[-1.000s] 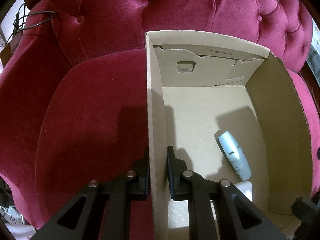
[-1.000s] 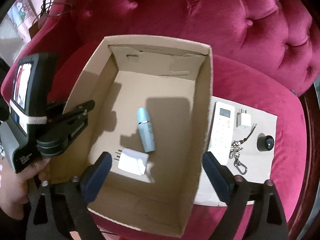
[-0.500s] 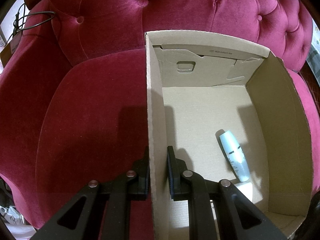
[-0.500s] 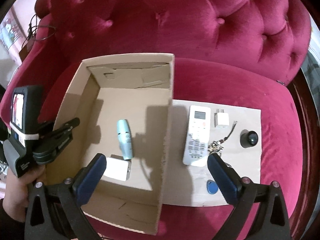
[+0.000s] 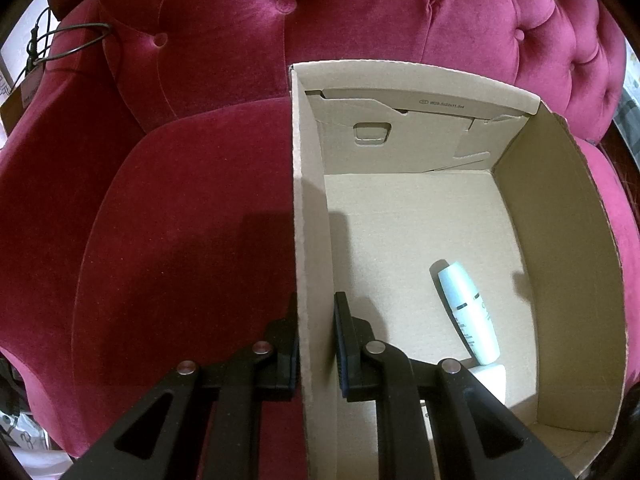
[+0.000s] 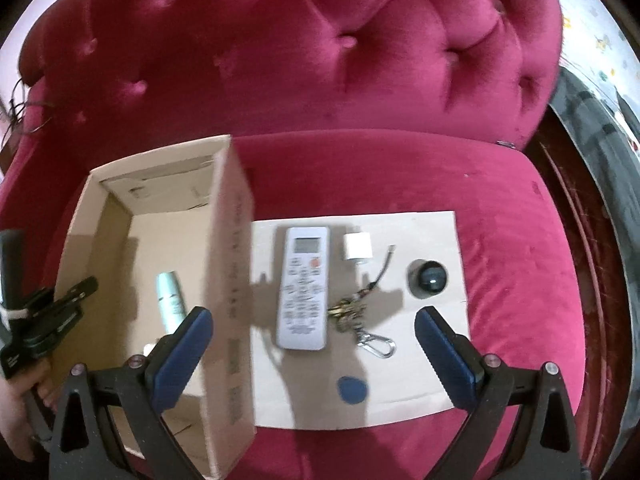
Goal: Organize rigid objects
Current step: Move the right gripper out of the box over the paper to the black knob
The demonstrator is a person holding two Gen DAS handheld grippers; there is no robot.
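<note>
Legibly — box (image 5: 516, 184) flap print (image 5: 441, 103) "W29.5x22x11.5x4"; other labels unreadable.

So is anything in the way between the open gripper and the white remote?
Nothing visible is. The right gripper hangs open above the white remote, which lies bare on the flat cardboard sheet. The keys lie close beside it, and the box wall stands to its left.
</note>
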